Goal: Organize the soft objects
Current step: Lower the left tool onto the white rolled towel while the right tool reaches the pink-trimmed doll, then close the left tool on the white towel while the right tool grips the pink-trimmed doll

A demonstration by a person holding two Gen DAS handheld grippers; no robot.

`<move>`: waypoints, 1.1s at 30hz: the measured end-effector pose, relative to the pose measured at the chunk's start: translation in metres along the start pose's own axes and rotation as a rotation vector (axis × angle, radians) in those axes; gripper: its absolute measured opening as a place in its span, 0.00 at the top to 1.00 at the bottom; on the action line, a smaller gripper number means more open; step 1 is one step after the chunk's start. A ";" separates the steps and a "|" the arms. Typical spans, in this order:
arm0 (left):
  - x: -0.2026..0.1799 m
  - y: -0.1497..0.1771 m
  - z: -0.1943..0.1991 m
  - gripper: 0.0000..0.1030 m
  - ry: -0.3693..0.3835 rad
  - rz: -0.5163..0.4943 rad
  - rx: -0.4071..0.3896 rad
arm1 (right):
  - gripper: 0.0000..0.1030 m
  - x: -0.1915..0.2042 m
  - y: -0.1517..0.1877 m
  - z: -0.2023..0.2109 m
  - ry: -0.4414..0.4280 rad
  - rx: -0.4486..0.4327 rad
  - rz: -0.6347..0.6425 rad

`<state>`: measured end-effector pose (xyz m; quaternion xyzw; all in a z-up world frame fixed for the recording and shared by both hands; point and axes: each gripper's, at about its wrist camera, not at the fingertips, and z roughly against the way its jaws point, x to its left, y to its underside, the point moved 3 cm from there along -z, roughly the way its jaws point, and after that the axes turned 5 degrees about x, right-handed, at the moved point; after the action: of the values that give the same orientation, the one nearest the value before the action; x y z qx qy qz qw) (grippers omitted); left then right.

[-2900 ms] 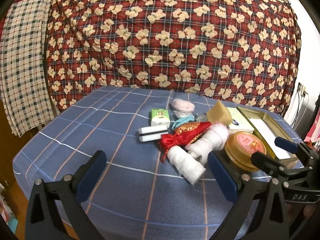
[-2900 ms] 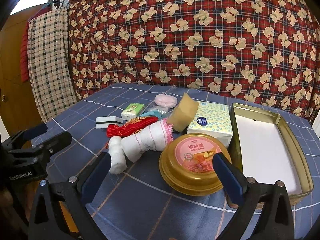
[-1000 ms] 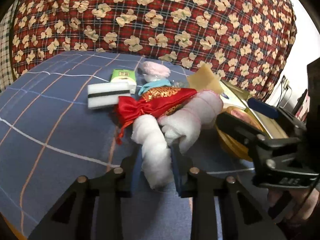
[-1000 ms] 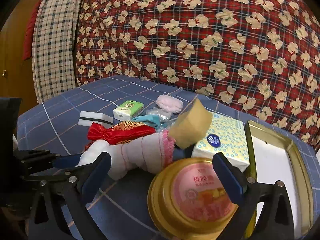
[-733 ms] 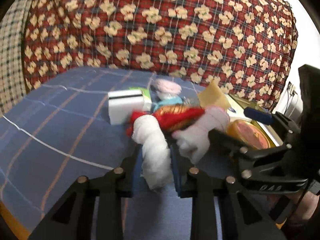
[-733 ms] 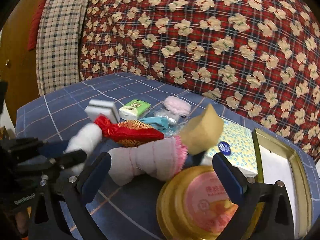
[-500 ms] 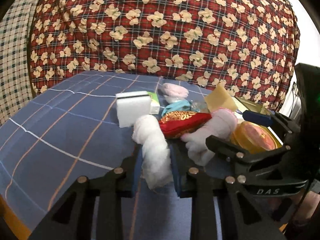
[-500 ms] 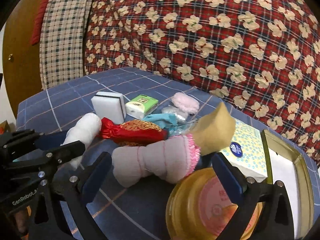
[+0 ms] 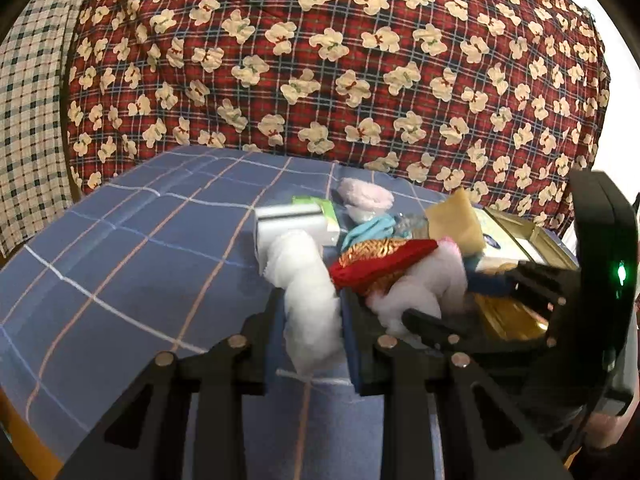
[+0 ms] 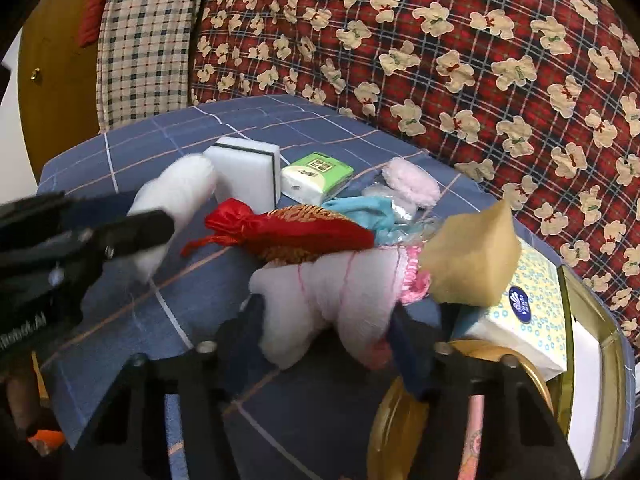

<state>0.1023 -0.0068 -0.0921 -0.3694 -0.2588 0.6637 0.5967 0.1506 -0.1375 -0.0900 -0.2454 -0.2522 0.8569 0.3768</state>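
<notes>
From the left wrist, the left gripper (image 9: 310, 322) is clamped narrowly on one end of a white sock (image 9: 306, 280), lifted just above the blue checked bed (image 9: 132, 264), with a red pouch (image 9: 380, 266) lying across the sock's middle. From the right wrist, the right gripper (image 10: 326, 328) has just been closing and its jaws now squeeze the pink-trimmed other end of the white sock (image 10: 332, 288), just beside a tan sponge (image 10: 472, 258) and a tissue pack (image 10: 524, 320); the gold tin lid (image 10: 394, 428) sits below.
</notes>
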 end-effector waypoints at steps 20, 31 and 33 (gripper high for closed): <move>-0.007 -0.024 -0.022 0.76 0.022 -0.016 0.018 | 0.68 -0.013 -0.013 0.015 -0.021 -0.140 -0.119; -0.017 -0.034 -0.025 0.76 0.015 -0.036 -0.005 | 0.68 -0.026 -0.019 0.022 -0.008 -0.229 -0.180; -0.019 -0.035 -0.027 0.76 0.009 -0.038 -0.008 | 0.68 -0.027 -0.019 0.025 -0.008 -0.245 -0.186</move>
<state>0.1452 -0.0223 -0.0773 -0.3698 -0.2656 0.6495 0.6090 0.1615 -0.1537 -0.0534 -0.2618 -0.3778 0.7821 0.4207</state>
